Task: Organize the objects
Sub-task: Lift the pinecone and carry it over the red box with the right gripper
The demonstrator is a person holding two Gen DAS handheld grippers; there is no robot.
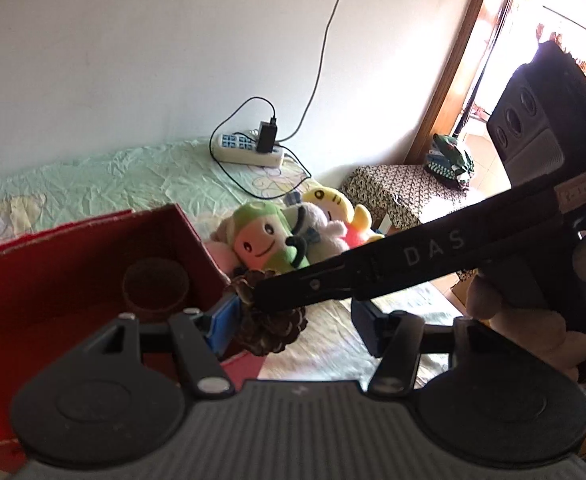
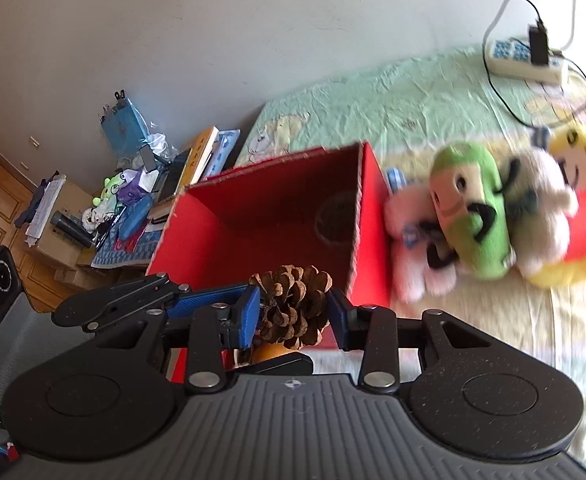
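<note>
We see the right gripper (image 2: pixel 293 312) pinching a pine cone (image 2: pixel 293 304) in front of the red box (image 2: pixel 277 208). Our left gripper (image 1: pixel 293 320) stands spread; the right gripper's finger crosses it, hiding half the cone. The plush toys (image 2: pixel 493 216) blur.
</note>
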